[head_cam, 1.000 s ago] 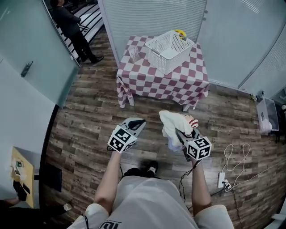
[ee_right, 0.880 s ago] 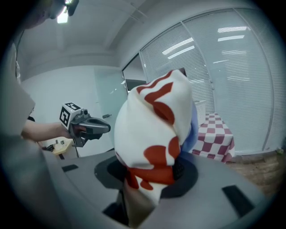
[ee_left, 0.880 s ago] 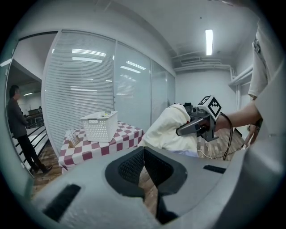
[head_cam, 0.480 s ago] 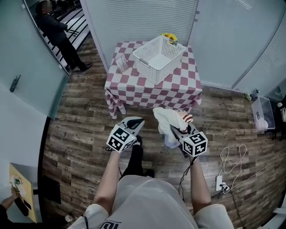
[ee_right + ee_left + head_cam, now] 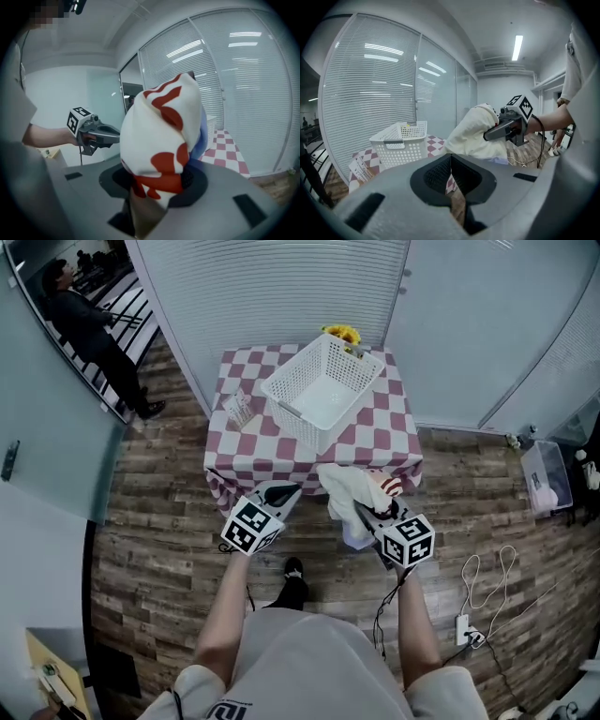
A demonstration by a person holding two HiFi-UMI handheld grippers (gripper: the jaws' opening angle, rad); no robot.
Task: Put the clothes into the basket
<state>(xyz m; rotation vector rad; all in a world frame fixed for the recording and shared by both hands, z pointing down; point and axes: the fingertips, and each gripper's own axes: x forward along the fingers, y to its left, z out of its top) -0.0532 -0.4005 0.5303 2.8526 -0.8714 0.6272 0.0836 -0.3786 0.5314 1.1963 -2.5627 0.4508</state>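
Observation:
My right gripper (image 5: 361, 509) is shut on a bundle of clothes (image 5: 349, 498): cream and white cloth with red patches and a bit of pale blue. In the right gripper view the bundle (image 5: 161, 150) fills the space between the jaws. An empty white basket (image 5: 321, 391) stands on the table with the red-and-white checked cloth (image 5: 375, 439), just beyond both grippers. The left gripper (image 5: 281, 493) holds nothing, its jaws pressed together. In the left gripper view the basket (image 5: 400, 143) sits ahead to the left, and the right gripper (image 5: 486, 137) with the clothes (image 5: 474, 138) to the right.
Yellow flowers (image 5: 343, 335) stand behind the basket and a small card holder (image 5: 238, 410) at the table's left side. Blinds and glass walls close off the back. A person (image 5: 89, 334) stands far left. Cables (image 5: 487, 596) lie on the wooden floor at the right.
I have walked toward the table; it and the basket now lie closer to both grippers. The right gripper still holds the clothes, the left stays shut.

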